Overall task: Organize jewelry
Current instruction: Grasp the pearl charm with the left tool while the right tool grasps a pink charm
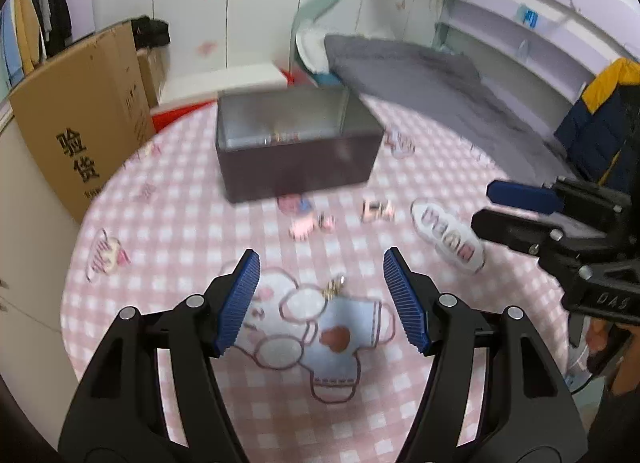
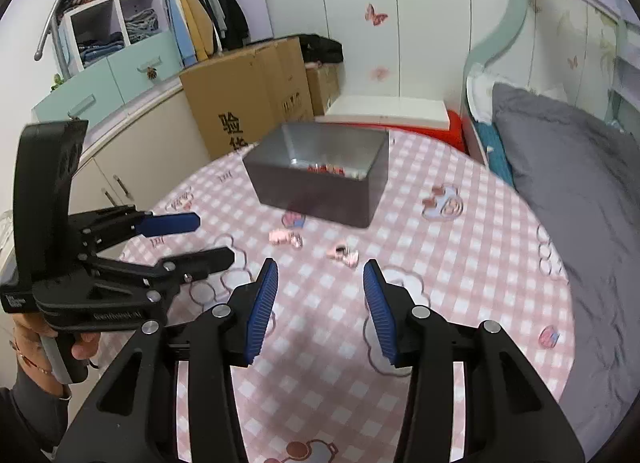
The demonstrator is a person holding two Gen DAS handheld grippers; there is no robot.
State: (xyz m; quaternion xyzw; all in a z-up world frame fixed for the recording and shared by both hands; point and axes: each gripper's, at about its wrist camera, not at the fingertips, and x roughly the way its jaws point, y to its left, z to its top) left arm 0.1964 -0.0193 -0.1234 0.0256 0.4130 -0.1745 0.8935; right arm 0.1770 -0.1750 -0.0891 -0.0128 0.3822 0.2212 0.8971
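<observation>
A dark grey open box (image 1: 296, 143) (image 2: 320, 179) stands at the far side of the round table, with small jewelry pieces showing on its bottom. In front of it two pink pieces lie on the cloth (image 1: 302, 227) (image 1: 376, 211), also seen from the right wrist (image 2: 286, 238) (image 2: 344, 253). A small gold piece (image 1: 335, 287) lies closer in. My left gripper (image 1: 322, 255) (image 2: 216, 237) hovers open above the gold piece, nothing between its pads. My right gripper (image 2: 321, 263) (image 1: 482, 205) is open and empty, just short of the pink pieces.
The pink checked tablecloth (image 2: 460, 263) has cartoon prints. Cardboard boxes (image 2: 244, 99) stand left of the table. A bed with a grey blanket (image 2: 580, 183) runs along the right. A white slab on something red (image 2: 392, 111) sits behind the box.
</observation>
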